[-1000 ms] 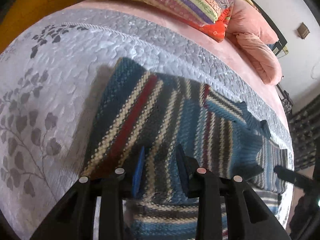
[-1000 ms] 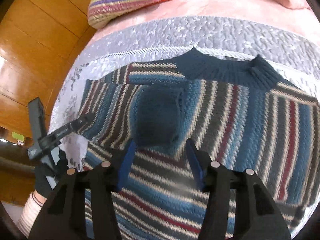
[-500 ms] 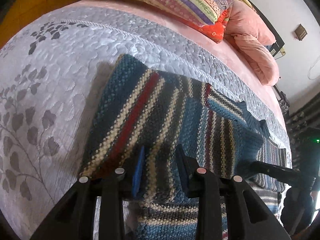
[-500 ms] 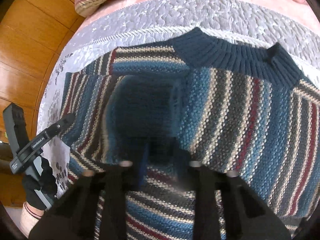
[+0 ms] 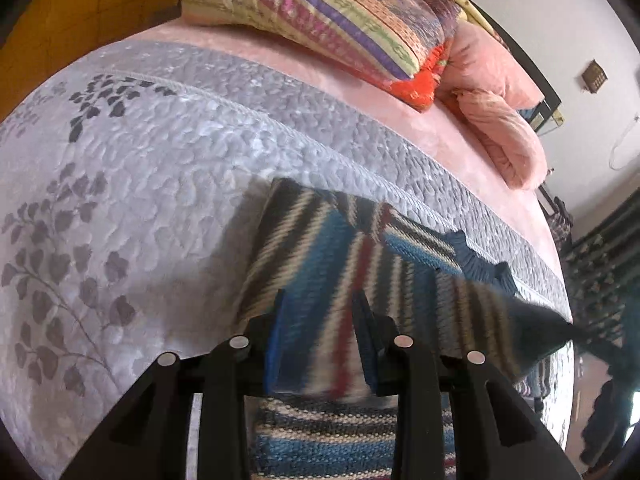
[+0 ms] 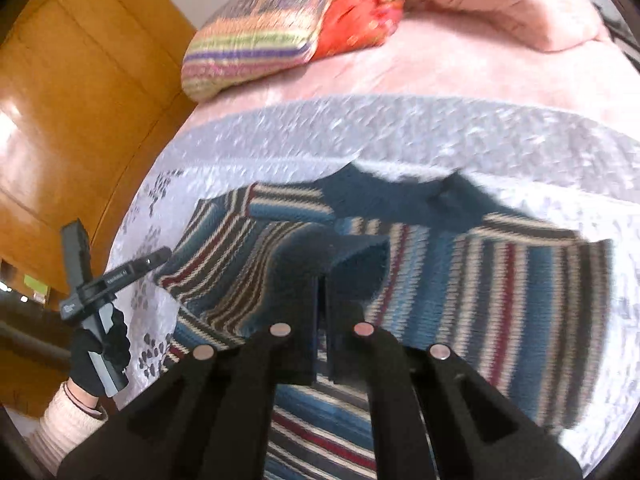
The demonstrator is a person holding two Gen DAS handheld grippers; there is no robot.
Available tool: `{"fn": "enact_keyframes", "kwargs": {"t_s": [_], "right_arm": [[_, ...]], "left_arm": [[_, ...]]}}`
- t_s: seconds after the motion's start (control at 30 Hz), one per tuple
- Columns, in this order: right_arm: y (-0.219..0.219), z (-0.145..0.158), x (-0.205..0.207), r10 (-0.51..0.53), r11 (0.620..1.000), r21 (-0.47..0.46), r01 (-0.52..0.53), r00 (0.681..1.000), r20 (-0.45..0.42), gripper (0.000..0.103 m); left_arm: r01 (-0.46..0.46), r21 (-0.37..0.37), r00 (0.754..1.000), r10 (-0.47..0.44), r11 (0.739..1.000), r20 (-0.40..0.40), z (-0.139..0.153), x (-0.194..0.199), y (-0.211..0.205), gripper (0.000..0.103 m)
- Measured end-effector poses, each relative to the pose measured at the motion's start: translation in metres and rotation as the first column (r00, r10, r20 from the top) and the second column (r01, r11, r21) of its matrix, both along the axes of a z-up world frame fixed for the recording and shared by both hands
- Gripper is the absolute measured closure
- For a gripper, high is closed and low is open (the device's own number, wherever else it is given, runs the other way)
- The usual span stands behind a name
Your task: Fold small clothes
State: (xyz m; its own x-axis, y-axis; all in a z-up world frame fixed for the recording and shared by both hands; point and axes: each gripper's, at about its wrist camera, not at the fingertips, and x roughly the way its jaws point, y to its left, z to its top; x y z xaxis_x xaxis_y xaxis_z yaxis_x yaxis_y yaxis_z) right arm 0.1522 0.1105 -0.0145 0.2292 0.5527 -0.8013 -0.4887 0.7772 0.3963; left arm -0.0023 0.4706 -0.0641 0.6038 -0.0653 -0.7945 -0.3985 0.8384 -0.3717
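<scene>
Fingers of the right gripper pinch a dark fold of the striped sweater, apparently a cuff. Left gripper jaws stand apart around sweater fabric raised above the grey bedspread.

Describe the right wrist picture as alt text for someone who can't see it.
The right claw, fingers nearly together, pinches a dark fold of a striped knitted sweater lying on a grey quilted bedspread. At left, a gloved hand holds the left claw; pillows lie behind.

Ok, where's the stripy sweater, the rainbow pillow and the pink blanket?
stripy sweater [image 6: 520, 300]: right wrist view, striped body.
rainbow pillow [image 5: 320, 20]: left wrist view, striped top face.
pink blanket [image 5: 504, 136]: left wrist view, rolled end.
</scene>
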Motion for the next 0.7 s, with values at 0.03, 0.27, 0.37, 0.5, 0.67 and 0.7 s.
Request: {"fn": "enact_keyframes", "kwargs": {"t_s": [0.03, 0.27, 0.37, 0.5, 0.67, 0.7], "right_arm": [[-0.011, 0.004, 0.000, -0.015, 1.000, -0.011, 0.015, 1.000, 0.021, 0.101], [-0.066, -0.006, 0.006, -0.126, 0.985, -0.110, 0.135, 0.989, 0.079, 0.101], [-0.086, -0.030, 0.010, -0.177, 0.972, -0.146, 0.183, 0.983, 0.054, 0.101], [-0.096, -0.072, 0.015, -0.224, 0.956, -0.194, 0.218, 0.975, -0.010, 0.101], [-0.103, -0.105, 0.019, -0.267, 0.951, -0.187, 0.248, 0.960, -0.084, 0.101], [-0.104, -0.106, 0.019, -0.271, 0.951, -0.179, 0.252, 0.958, -0.090, 0.100]], "left_arm": [[0.015, 0.002, 1.000, -0.015, 1.000, -0.002, -0.002, 0.003, -0.006, 0.070], [0.106, 0.054, 0.994, -0.104, 0.993, -0.033, -0.016, 0.021, -0.050, 0.070], [0.134, 0.060, 0.990, -0.131, 0.989, -0.049, -0.023, 0.026, -0.064, 0.070], [0.159, 0.086, 0.984, -0.151, 0.983, -0.097, -0.036, 0.032, -0.075, 0.070], [0.167, 0.094, 0.980, -0.155, 0.981, -0.124, -0.049, 0.034, -0.077, 0.070], [0.168, 0.093, 0.980, -0.156, 0.981, -0.126, -0.049, 0.035, -0.077, 0.070]]}}
